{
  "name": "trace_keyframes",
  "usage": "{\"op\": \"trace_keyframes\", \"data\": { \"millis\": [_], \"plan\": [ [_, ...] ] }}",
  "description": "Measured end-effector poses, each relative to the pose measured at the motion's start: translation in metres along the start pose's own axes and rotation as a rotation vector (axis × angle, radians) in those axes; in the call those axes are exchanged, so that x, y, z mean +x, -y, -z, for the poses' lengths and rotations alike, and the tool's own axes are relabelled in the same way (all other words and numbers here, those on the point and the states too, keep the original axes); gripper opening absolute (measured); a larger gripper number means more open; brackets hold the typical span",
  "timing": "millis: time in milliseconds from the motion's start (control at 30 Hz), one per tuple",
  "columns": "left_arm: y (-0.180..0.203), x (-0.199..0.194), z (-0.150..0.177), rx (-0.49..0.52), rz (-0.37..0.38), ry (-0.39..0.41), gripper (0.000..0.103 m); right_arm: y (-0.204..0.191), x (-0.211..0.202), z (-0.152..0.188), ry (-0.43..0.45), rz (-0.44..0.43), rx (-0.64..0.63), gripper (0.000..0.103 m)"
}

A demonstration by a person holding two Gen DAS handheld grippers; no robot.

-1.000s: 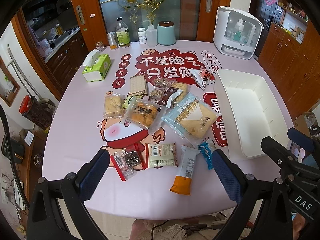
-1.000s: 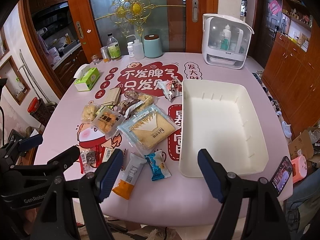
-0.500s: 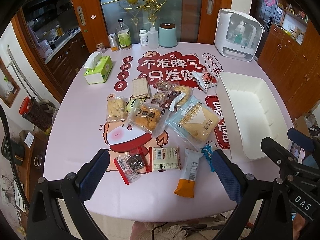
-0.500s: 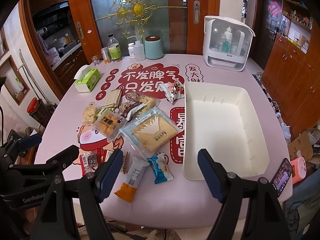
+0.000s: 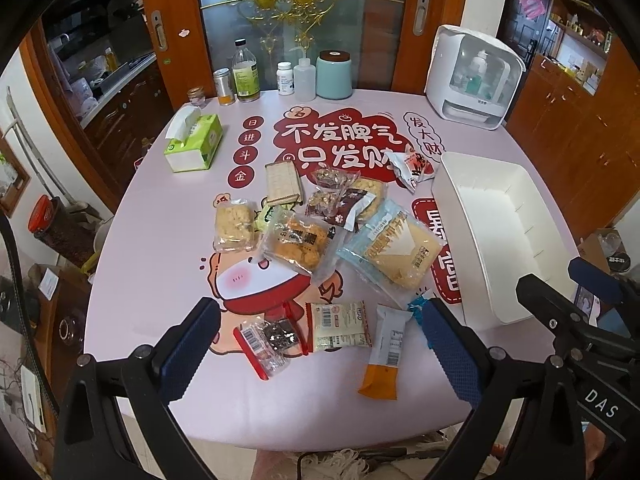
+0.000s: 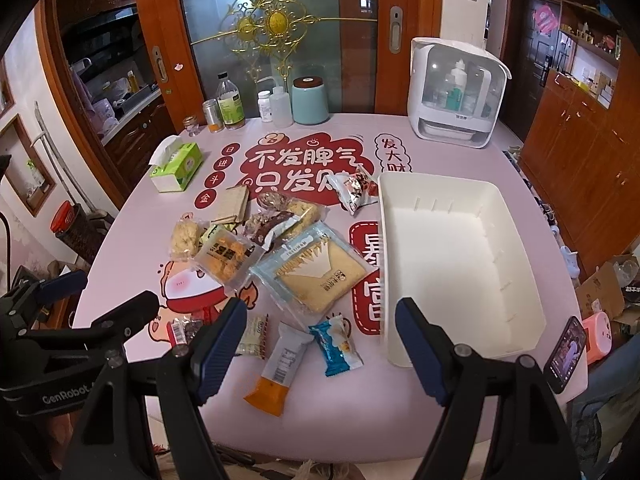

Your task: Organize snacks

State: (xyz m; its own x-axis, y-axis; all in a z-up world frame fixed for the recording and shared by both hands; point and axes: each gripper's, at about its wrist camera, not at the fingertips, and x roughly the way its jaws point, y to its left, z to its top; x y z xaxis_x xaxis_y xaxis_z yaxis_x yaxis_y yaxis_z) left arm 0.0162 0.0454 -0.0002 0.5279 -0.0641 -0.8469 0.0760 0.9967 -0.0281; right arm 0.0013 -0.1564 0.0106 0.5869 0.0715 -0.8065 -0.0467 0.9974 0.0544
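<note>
Snacks, loose on desk (image 5: 160, 280): orange-ended bar (image 6: 276, 368) lower centre of the right view, long axis running away — right gripper (image 6: 320, 344) nearest, left gripper (image 5: 320, 344) alongside; both gape, holding nothing. White bin (image 6: 520, 264) right, bare.

Your two wrist cameras looked down from the near edge of the table (image 5: 132, 240), facing the far doors, left view nearer the snack packets (image 5: 296, 240); both shared those packets and the white bin (image 6: 460, 256).
</note>
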Motion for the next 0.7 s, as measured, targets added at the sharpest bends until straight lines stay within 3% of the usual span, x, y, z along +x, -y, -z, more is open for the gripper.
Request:
{"op": "trace_keyframes", "data": {
  "millis": [333,500,700],
  "plan": [
    [-0.038,0.009,-0.023,0.056,0.015,-0.019,0.1,-0.025,0.008,-0.002,-0.013,0.009,0.075,0.077],
    [-0.066,0.031,-0.032,0.102,-0.014,-0.019,0.1,-0.028,0.033,0.009,-0.084,0.044,0.127,0.077],
    [-0.093,0.085,-0.024,0.152,0.028,-0.146,0.1,-0.026,0.08,0.038,-0.213,0.056,0.187,0.077]
  ]
}}
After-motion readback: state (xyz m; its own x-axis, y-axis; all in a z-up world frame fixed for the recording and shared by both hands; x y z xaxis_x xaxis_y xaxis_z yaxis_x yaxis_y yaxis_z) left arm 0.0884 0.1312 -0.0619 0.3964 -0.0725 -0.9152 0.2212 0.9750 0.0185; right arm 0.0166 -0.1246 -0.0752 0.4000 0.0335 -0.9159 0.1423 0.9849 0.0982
